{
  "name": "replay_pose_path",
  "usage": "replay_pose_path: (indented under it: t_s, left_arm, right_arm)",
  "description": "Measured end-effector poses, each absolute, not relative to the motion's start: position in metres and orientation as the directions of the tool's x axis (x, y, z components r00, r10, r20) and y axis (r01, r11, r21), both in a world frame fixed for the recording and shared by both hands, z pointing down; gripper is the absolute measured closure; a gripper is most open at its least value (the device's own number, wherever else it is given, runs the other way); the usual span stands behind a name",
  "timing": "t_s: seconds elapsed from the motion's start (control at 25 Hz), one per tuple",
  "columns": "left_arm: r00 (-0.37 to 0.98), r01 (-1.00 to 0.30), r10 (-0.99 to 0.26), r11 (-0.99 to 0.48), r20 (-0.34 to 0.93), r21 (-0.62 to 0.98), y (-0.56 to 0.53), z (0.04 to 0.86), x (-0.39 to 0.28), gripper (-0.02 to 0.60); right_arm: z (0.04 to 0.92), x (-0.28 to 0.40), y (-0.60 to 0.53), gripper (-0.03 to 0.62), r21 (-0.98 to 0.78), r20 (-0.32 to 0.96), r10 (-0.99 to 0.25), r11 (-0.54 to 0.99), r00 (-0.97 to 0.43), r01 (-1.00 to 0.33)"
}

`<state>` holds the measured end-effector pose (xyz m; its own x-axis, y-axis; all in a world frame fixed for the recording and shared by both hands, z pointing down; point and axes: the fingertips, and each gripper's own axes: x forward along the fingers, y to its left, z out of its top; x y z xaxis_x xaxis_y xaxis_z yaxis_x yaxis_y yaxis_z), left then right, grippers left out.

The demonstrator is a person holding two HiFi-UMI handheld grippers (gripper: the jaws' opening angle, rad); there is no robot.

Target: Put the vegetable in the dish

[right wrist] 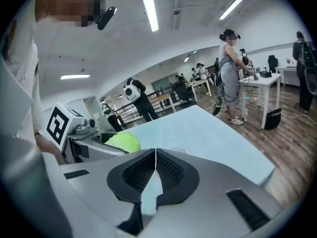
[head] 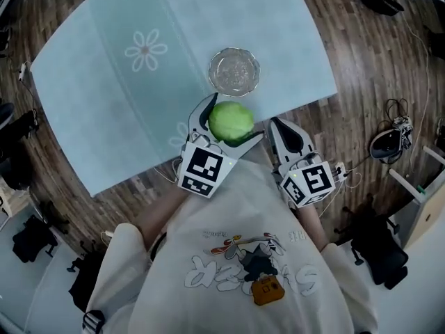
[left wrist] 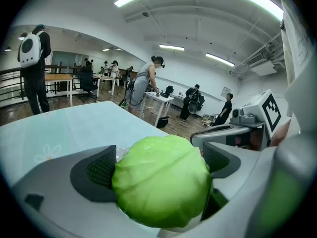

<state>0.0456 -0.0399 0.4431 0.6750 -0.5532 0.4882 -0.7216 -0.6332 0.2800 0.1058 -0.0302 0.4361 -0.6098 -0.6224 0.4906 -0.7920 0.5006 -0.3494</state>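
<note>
A round green cabbage (head: 231, 121) sits between the jaws of my left gripper (head: 224, 122), which is shut on it and holds it above the near part of the table. In the left gripper view the cabbage (left wrist: 162, 180) fills the gap between the two dark pads. A clear glass dish (head: 234, 70) rests on the light blue tablecloth (head: 125, 82) just beyond the cabbage. My right gripper (head: 278, 126) hangs to the right of the cabbage, near the table's edge, its jaws shut (right wrist: 155, 168) with nothing in them. From there the cabbage (right wrist: 123, 142) shows at the left.
The tablecloth has pale flower prints (head: 146, 49). Wooden floor (head: 368, 68) surrounds the table, with cables and gear (head: 388, 139) at the right. Several people stand at desks (left wrist: 148, 86) in the room behind.
</note>
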Motion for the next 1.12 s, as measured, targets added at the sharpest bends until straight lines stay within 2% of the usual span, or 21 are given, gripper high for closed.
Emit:
replay_pose_path:
  t_s: [0.12,0.44,0.76,1.12]
  left_arm:
    - [0.677,-0.715,-0.533,-0.639,0.508,0.282,-0.048,0.461,0.048,0.029]
    - [0.673,-0.711,-0.509,-0.646,0.537,0.279,-0.083,0.496,0.052,0.029]
    - [0.641,-0.735,-0.524,-0.63,0.56,0.251,-0.118,0.537,0.039,0.029]
    - [0.641,-0.718,-0.491,-0.655,0.59,0.236,-0.125,0.578,0.055,0.029]
  right_arm:
    - [0.447,0.106,-0.043,0.569,-0.323,0.505,-0.618,0.512,-0.603,-0.796]
    - [0.469,0.107,-0.074,0.569,-0.376,0.523,-0.642,0.416,-0.561,-0.828]
    - [0.506,0.091,-0.082,0.569,-0.393,0.57,-0.59,0.416,-0.572,-0.82]
    - [0.532,0.093,-0.09,0.569,-0.414,0.587,-0.586,0.377,-0.56,-0.829]
